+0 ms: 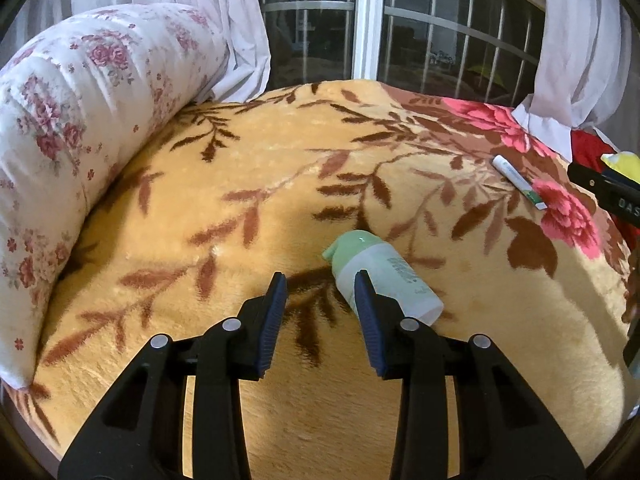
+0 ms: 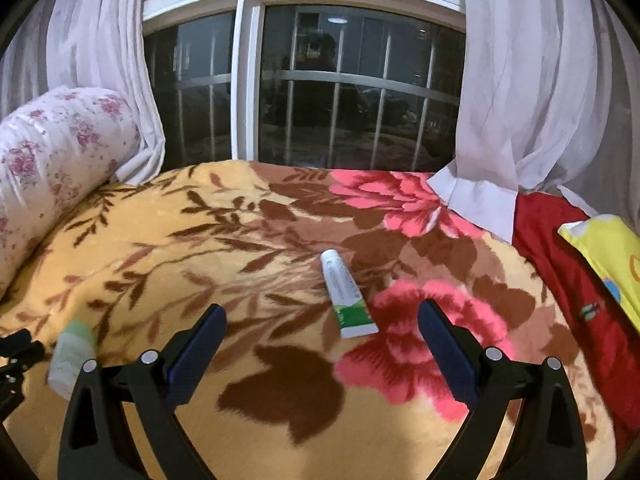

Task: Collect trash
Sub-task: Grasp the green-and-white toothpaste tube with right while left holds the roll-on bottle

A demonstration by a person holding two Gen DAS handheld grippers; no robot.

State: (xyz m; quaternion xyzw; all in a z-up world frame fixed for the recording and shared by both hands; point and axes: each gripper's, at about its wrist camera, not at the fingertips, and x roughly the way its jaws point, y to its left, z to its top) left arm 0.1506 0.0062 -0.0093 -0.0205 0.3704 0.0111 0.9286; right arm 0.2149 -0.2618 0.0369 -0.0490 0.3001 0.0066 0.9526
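The left claw [image 1: 321, 280] hangs open and empty; the bottle [image 1: 384, 276] lies on the bed's blanket [image 1: 280, 152] just right of its gap, cap pointing away. The right claw [image 2: 322, 316], also open, fronts the tube [image 2: 347, 295], lying lengthwise.

— The print on that pale green plastic pump bottle [image 1: 382, 276]?

— Too blurred to read. From the right wrist view the same bottle [image 2: 74, 354] is smeared, its near end behind a gripper arm.

— And the yellow cushion [image 2: 608, 256] far right?

— Cut off by the edge. The small lettering on the white-and-green tube [image 2: 347, 296] is too small to tell.
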